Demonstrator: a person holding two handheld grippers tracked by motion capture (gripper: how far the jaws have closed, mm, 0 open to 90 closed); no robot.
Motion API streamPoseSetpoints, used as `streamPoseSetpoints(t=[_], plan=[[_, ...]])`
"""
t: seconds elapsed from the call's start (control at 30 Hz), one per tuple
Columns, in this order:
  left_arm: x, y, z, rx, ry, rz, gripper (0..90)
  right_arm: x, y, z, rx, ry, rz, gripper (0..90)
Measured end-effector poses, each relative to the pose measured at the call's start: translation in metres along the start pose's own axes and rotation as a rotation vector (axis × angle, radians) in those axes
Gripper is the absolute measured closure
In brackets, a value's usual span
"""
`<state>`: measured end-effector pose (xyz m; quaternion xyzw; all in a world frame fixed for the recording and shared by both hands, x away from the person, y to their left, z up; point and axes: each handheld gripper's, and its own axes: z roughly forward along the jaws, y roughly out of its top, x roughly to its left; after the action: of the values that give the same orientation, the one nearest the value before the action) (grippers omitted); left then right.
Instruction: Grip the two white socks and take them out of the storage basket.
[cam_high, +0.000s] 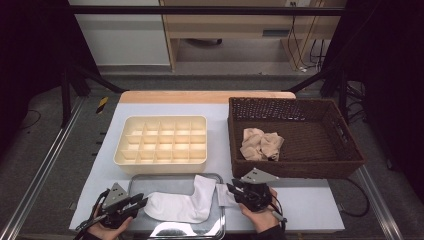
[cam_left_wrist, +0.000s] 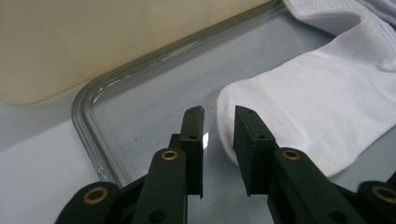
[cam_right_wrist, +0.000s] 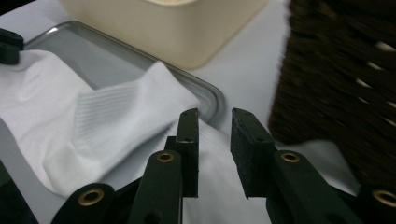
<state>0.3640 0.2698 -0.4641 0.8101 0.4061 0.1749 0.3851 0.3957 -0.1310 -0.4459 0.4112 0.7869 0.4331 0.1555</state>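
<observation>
A white sock (cam_high: 182, 202) lies flat on a metal tray (cam_high: 172, 230) at the lower middle of the high view, its toe toward the lower left and its cuff pointing up and right; a second white piece (cam_high: 223, 195), perhaps another sock, hangs over the tray's right rim onto the table (cam_high: 310, 200). The left tongs (cam_high: 137, 204) sit at the lower left, jaws parted and holding nothing, with the sock's toe just beside their tips; in the left gripper view the toe lies right at the gap. The right tongs (cam_high: 232, 190) hover at the lower middle right, also released, above the white cloth at the tray's edge. Above the tray stands a cream divided box (cam_high: 162, 142), and at the right a brown wicker basket (cam_high: 345, 150) holds beige socks (cam_high: 261, 144).
</observation>
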Motion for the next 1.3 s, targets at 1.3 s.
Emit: streamPoseSetpoints(t=[1.3], plan=[[0.002, 0.000, 0.005, -0.035, 0.022, -0.037, 61.3, -0.053, -0.028, -0.026, -0.028, -0.120, 0.094, 65.6]])
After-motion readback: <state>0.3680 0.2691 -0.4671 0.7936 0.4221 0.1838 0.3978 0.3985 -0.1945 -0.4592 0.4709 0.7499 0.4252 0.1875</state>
